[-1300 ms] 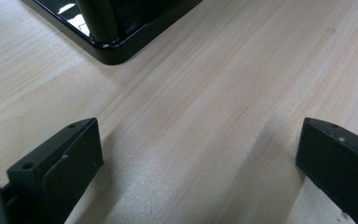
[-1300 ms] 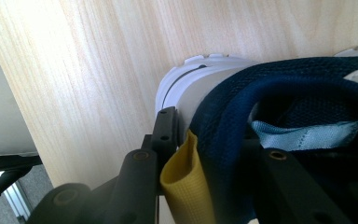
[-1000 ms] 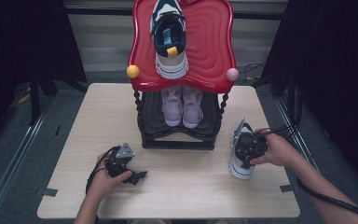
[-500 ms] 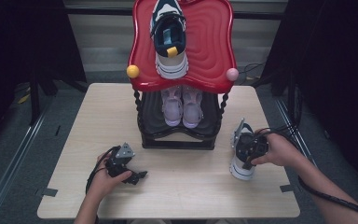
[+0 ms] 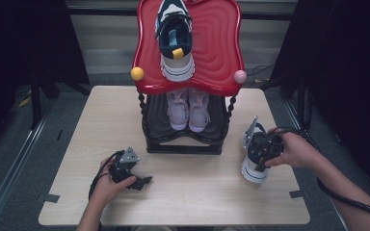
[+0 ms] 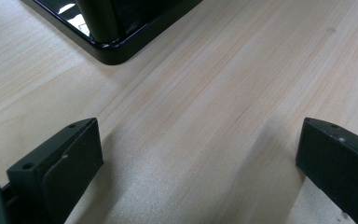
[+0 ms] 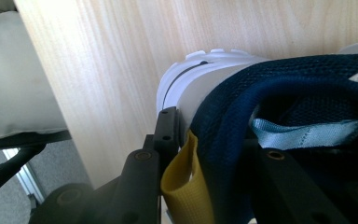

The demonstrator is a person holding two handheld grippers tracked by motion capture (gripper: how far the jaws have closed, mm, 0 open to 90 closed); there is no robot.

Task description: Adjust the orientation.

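Near edge: left gripper (image 5: 136, 179) rested on the table (image 5: 197, 192), jaws spread wide with bare wood between them, holding nothing; the left gripper view showed the rack's black base corner (image 6: 103, 44) just ahead.

Right gripper (image 5: 265, 148) was clamped on the heel collar of a navy-and-white sneaker (image 5: 254, 166) at the right side of the table. In the right gripper view one jaw sat outside the heel by the yellow pull tab (image 7: 186, 186), the other inside the navy opening, pads pressing the collar. The sneaker looked to be coming up off the wood, heel high and toe hanging toward the near edge, though the contact couldn't be confirmed.

Key relation: the rack (image 5: 185, 139) lay forward and left of the held sneaker. Right hand was the one on it; left hand well apart. The sneaker's long axis ran roughly near-to-far, matching the slots.

Containers, farther back: lower shelf held a pale pink pair (image 5: 188, 108), toes toward the person, side by side. Red top tray (image 5: 221, 48) held the matching navy sneaker (image 5: 176, 41) at its left half; the right half was bare, likely the slot for the held one.
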